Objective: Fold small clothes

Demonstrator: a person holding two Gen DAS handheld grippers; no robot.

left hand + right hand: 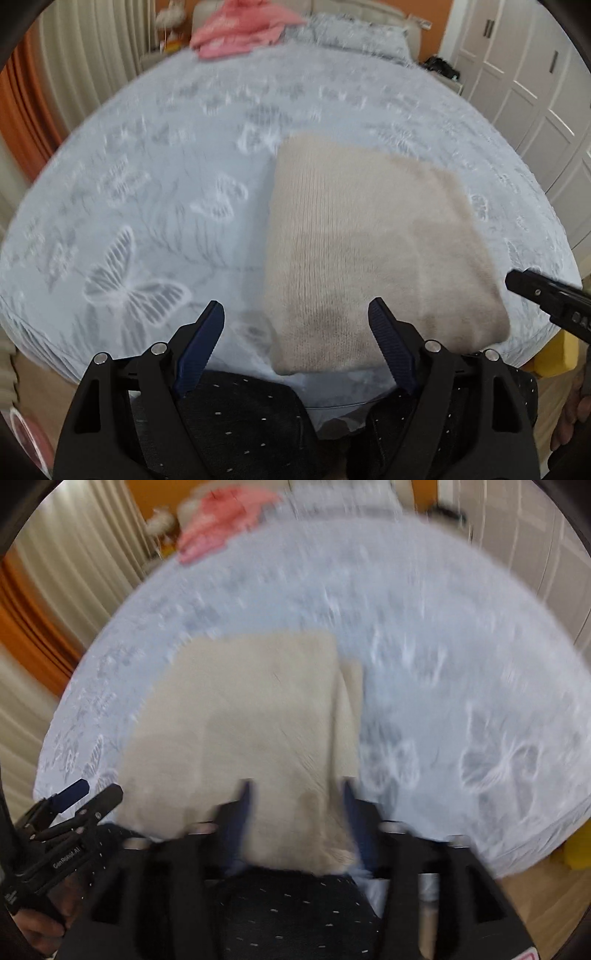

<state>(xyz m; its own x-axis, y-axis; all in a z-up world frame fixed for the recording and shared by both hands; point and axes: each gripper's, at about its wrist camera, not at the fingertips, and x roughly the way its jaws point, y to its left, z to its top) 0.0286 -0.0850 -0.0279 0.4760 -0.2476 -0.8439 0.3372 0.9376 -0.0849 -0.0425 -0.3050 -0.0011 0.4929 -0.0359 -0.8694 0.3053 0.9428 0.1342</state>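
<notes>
On the bed [147,177], near its front edge, the folded beige knit [369,240] lies flat, just ahead of the right gripper [295,786] and right of the left gripper [295,306], both jaws open and empty.

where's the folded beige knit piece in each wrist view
Left wrist: the folded beige knit piece lies right of centre on the bedspread, reaching down between the left gripper fingers' tips.
Right wrist: the piece fills the centre-left, just ahead of the blurred, open right gripper.
Shared landmark: the pink garment at the bed's far end, upper left in both.
</notes>
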